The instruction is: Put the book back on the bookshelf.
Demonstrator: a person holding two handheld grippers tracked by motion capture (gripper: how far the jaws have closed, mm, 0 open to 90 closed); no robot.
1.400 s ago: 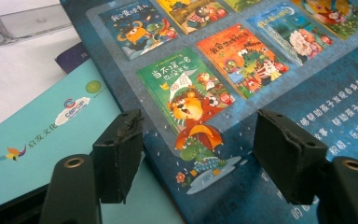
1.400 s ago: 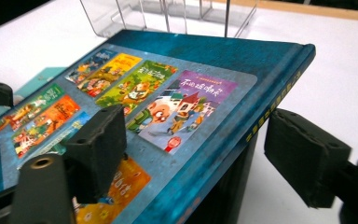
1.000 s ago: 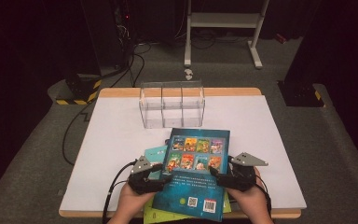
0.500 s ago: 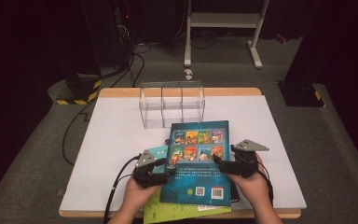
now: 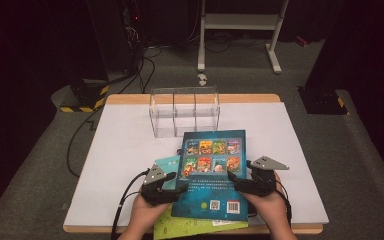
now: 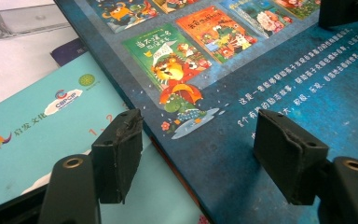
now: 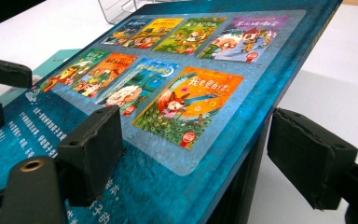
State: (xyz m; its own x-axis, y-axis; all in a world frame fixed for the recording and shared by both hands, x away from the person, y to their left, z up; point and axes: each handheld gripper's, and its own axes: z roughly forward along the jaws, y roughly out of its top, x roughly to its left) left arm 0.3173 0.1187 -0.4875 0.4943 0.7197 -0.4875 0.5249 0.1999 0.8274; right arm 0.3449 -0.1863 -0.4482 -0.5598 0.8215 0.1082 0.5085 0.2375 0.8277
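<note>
Both grippers, left (image 5: 172,186) and right (image 5: 241,183), stand spread astride the blue book's (image 5: 214,170) edges (pads not pressing).

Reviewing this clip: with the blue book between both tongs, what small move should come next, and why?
Probably close both tongs on the book. The left tongs and right tongs each straddle an edge of it with jaws open, pads not pressing, so it isn't gripped yet.

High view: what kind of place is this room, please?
Probably a lab or recording studio, not a home: a white table on grey carpet, loose cables on the floor, a metal stand and dark equipment behind.
</note>
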